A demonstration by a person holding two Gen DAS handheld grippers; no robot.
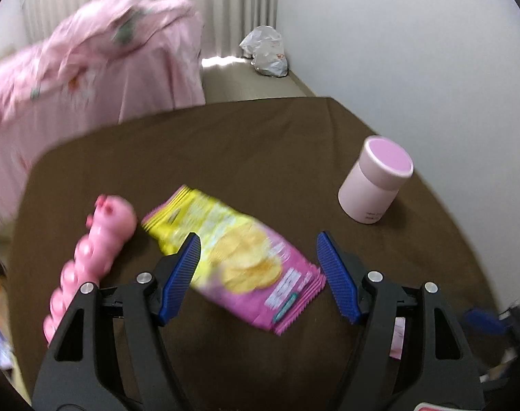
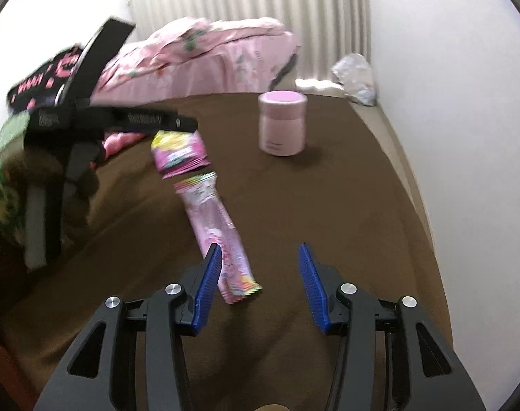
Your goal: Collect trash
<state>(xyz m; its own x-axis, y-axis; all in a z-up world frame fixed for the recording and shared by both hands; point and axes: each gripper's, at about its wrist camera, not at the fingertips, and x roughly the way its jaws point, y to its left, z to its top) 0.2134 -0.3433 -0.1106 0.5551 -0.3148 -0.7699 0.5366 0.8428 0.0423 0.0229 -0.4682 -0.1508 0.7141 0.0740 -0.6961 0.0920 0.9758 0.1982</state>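
Observation:
A pink and yellow chip bag lies flat on the brown cloth. My left gripper hangs open over it, the bag's middle between the blue pads, neither pad pressing on it. In the right wrist view the same chip bag shows under the left gripper. A long pink wrapper lies on the brown cloth. My right gripper is open just above its near end, and the left pad hides part of the wrapper.
A pink caterpillar toy lies left of the chip bag. A pink lidded jar stands upright further back. Pink bedding lies beyond the cloth. A crumpled plastic bag sits by the wall.

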